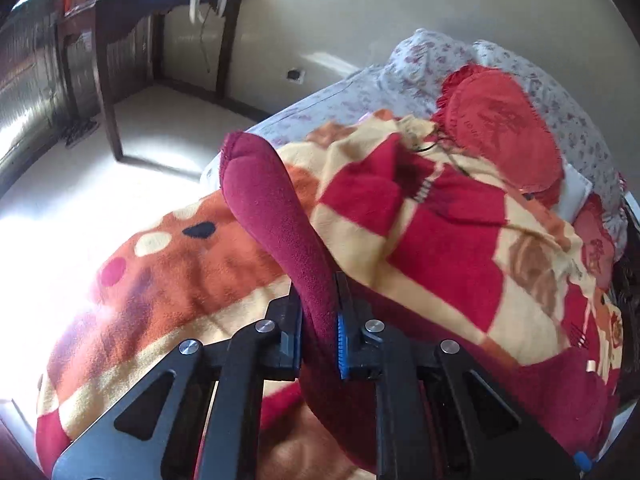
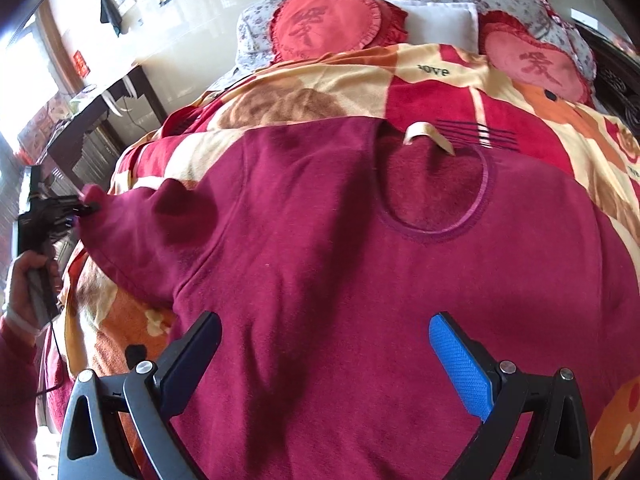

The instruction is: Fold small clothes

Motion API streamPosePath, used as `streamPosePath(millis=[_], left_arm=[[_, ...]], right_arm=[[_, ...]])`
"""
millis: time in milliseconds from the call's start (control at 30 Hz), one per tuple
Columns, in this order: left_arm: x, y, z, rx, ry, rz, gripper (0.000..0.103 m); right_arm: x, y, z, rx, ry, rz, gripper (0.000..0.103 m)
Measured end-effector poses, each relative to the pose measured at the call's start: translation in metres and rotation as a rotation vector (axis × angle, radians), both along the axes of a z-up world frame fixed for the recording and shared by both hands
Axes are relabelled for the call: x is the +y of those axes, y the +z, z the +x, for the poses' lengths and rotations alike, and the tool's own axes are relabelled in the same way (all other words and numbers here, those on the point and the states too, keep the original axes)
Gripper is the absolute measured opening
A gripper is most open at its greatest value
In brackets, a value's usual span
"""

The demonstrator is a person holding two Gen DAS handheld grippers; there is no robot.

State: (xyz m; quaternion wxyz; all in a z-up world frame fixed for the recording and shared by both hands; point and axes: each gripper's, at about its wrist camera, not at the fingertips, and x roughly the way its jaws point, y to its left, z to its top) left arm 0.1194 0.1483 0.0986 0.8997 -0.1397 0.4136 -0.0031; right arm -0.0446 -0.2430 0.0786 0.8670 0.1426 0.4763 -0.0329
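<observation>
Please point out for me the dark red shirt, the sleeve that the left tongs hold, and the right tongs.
dark red shirt [image 2: 320,280]: right wrist view, middle of its body.
sleeve [image 1: 276,216]: left wrist view, raised part above the pads.
left tongs [image 1: 320,336]: left wrist view, between the tips.
right tongs [image 2: 324,344]: right wrist view, between the open tips.

A: What are the grippers built like?
B: The right gripper [image 2: 324,356] has black angular arms with triangular cut-outs, silver round screws and one blue ribbed pad [image 2: 460,364]. The left gripper [image 1: 320,336] is built the same.
A: And the person?
B: A dark red sleeve [image 2: 18,368], with a thin black cable [image 2: 54,360] hanging beside it.
</observation>
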Motion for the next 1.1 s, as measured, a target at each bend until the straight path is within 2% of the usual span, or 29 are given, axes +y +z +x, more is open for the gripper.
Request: streamPosePath(millis=[100, 200, 300, 400, 533, 633, 700, 767, 800, 867, 967, 1100], left_arm=[[-0.039, 0.036, -0.022, -0.068, -0.109, -0.017, 0.011], [-0.099, 0.064, -0.051, -0.121, -0.253, -0.013, 0.011], [-0.164, 0.069, -0.068, -0.112, -0.387, -0.032, 0.011], [-0.222, 0.053, -0.087, -0.084, -0.486, -0.021, 0.011], [-0.294, 0.013, -0.111, -0.028, -0.619, -0.003, 0.011], [-0.329, -0.019, -0.126, 0.062, -0.722, -0.017, 0.013], [-0.340, -0.029, -0.134, 0.107, -0.760, -0.016, 0.023], [-0.346, -0.030, -0.143, 0.134, -0.815, -0.024, 0.055], [-0.344, -0.025, -0.147, 0.138, -0.846, -0.050, 0.060], [-0.333, -0.010, -0.157, 0.115, -0.878, -0.082, 0.063], [-0.305, 0.019, -0.172, 0.026, -0.895, -0.070, 0.066], [-0.253, 0.036, -0.174, -0.066, -0.779, 0.032, 0.069]], right_arm=[[-0.011, 0.002, -0.005, -0.011, -0.024, 0.011, 0.103], [-0.025, 0.007, -0.012, -0.030, -0.061, 0.034, 0.103], [-0.040, 0.016, -0.023, -0.053, -0.099, 0.042, 0.103], [-0.055, 0.024, -0.035, -0.066, -0.130, 0.036, 0.103], [-0.078, 0.031, -0.054, -0.066, -0.179, 0.018, 0.103], [-0.095, 0.030, -0.067, -0.059, -0.213, 0.021, 0.103], [-0.108, 0.030, -0.077, -0.058, -0.246, 0.038, 0.103], [-0.117, 0.030, -0.084, -0.060, -0.271, 0.050, 0.103], [-0.122, 0.030, -0.087, -0.058, -0.284, 0.057, 0.103], [-0.128, 0.031, -0.088, -0.065, -0.295, 0.065, 0.103], [-0.132, 0.033, -0.087, -0.075, -0.302, 0.059, 0.103], [-0.124, 0.028, -0.074, -0.084, -0.248, 0.072, 0.103]])
